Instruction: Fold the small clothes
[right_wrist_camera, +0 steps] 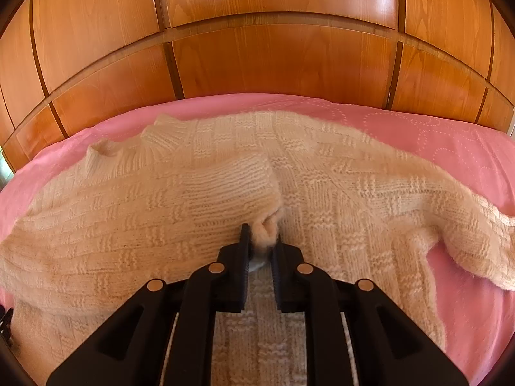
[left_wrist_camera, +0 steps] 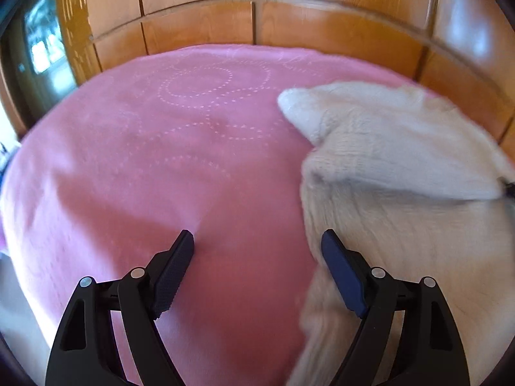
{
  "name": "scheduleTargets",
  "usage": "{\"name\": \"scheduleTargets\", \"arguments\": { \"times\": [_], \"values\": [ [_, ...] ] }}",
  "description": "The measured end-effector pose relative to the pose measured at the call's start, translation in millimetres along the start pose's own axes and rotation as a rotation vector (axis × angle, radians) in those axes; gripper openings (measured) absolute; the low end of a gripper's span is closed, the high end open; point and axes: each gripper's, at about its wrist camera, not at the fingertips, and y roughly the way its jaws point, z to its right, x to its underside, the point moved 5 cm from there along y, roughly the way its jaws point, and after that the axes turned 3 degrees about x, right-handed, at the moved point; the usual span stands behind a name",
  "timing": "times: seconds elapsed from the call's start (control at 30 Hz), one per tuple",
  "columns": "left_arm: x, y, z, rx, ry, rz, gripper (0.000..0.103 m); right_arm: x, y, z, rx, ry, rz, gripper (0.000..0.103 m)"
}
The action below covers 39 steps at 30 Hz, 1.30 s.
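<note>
Left wrist view: the left gripper [left_wrist_camera: 257,241] hangs spread wide over the pink bedspread [left_wrist_camera: 128,177], nothing between its pads. The cream knitted sweater [left_wrist_camera: 402,177] lies on the bedspread to the gripper's right, its edge just under the right finger [left_wrist_camera: 341,276], whether touching is unclear.

Right wrist view: the right gripper [right_wrist_camera: 260,241] is clenched on a bunched cuff of the sweater [right_wrist_camera: 161,199], a sleeve folded across the body. The sweater spreads over the bedspread [right_wrist_camera: 450,135], with wooden wardrobe panels [right_wrist_camera: 273,58] beyond.
</note>
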Motion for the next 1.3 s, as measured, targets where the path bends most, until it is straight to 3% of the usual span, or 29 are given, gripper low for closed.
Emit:
{"name": "scheduleTargets", "arguments": {
  "times": [0.07,0.2,0.23,0.37,0.4,0.47,0.5,0.53,0.57,0.6,0.73,0.8,0.83,0.97,1.1,1.17,1.2,1.23,1.3],
  "values": [
    [-9,-10,-5,0.117,-0.031,0.030,0.081,0,0,2,-0.003,0.010,0.002,0.015],
    [-60,-6,-29,0.191,-0.183,0.103,0.084,0,0,3,-0.005,0.016,0.001,0.015],
    [-77,3,-33,0.250,-0.240,0.112,0.084,0,0,3,-0.003,0.016,0.002,0.015],
    [-114,67,-25,0.398,-0.281,-0.083,0.082,1,0,2,-0.007,0.019,0.001,0.015],
    [-116,80,-18,0.410,-0.274,-0.128,0.073,0,0,2,-0.008,0.020,0.000,0.016],
    [-118,100,-5,0.418,-0.230,-0.173,0.072,1,0,2,-0.010,0.022,0.000,0.015],
    [-120,102,0,0.415,-0.194,-0.154,0.065,2,-1,2,-0.012,0.023,0.000,0.016],
    [-124,105,6,0.406,-0.152,-0.140,0.023,2,-1,2,-0.013,0.025,0.000,0.016],
    [-125,109,9,0.402,-0.120,-0.161,0.010,1,-1,3,-0.015,0.026,0.000,0.016],
    [-129,113,13,0.385,-0.094,-0.167,0.009,1,-1,3,-0.016,0.027,0.000,0.016],
    [-168,91,22,0.279,0.053,-0.011,0.007,1,-5,5,-0.022,0.033,0.018,0.018],
    [-186,83,21,0.241,0.046,0.053,0.007,1,-7,5,-0.033,0.038,0.028,0.034],
    [-192,85,20,0.213,0.050,0.063,0.007,1,-7,6,-0.036,0.038,0.030,0.040],
    [-180,129,24,0.044,0.173,0.022,0.007,3,-6,0,-0.023,0.005,0.017,0.048],
    [-166,141,27,-0.009,0.206,0.071,0.011,4,-6,1,-0.016,0.007,0.011,0.054],
    [-168,133,17,-0.003,0.175,0.060,0.033,4,-6,2,-0.016,0.010,0.009,0.055],
    [-169,128,9,-0.017,0.155,0.055,0.061,4,-6,2,-0.015,0.011,0.009,0.055],
    [-169,115,-4,-0.029,0.121,0.073,0.081,4,-6,1,-0.014,0.011,0.009,0.055],
    [-160,92,-20,0.034,0.053,0.127,0.082,3,-6,0,-0.012,0.011,0.011,0.056]
  ]
}}
